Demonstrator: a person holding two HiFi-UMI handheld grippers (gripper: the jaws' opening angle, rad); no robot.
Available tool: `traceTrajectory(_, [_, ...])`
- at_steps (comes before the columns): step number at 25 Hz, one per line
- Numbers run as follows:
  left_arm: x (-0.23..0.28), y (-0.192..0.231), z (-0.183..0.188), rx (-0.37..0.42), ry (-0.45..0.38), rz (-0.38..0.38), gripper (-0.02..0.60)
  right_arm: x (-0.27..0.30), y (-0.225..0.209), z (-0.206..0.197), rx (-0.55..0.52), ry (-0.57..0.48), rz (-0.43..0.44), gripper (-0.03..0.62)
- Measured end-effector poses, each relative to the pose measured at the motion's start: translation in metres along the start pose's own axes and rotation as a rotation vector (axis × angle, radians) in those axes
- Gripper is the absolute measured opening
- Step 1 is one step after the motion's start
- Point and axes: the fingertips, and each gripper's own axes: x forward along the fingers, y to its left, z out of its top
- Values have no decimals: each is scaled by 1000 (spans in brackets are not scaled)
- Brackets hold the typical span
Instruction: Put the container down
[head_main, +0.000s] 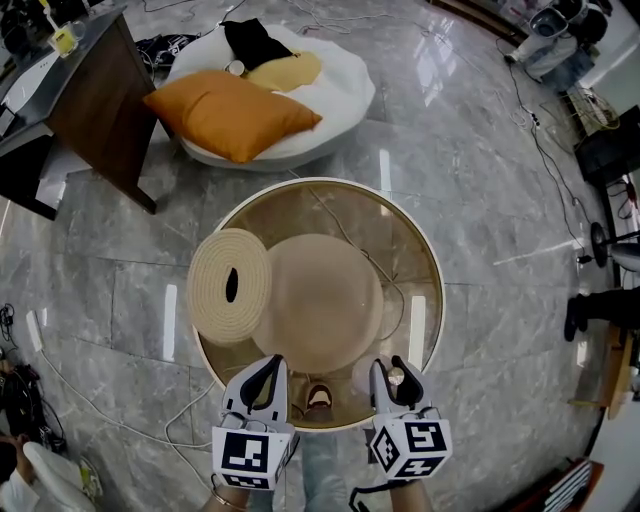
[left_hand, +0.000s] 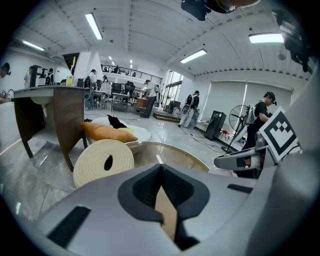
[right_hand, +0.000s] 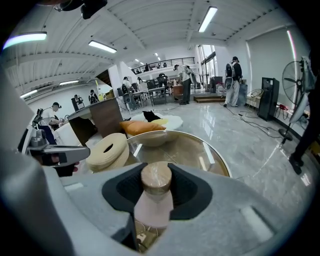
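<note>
The container (right_hand: 154, 197) is a small pale pink bottle with a round wooden cap. My right gripper (right_hand: 156, 186) is shut on it, pads pressing its sides. In the head view the right gripper (head_main: 396, 376) holds the container (head_main: 398, 378) over the near edge of the round glass table (head_main: 432, 262). My left gripper (head_main: 267, 374) hovers beside it at the table's near left edge. In the left gripper view the left gripper (left_hand: 161, 174) has its jaws together with nothing between them.
A woven ring (head_main: 230, 286) lies on the table's left side, next to a beige dome (head_main: 322, 300) at its middle. Beyond the table are a white beanbag (head_main: 345, 88) with an orange cushion (head_main: 232, 112) and a wooden desk (head_main: 95, 100). Cables cross the floor.
</note>
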Motion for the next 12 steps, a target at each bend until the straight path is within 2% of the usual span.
traceTrajectory(12, [0,15,-7,-58,12,25,-8,42,0,9,-19,-1,-3,130])
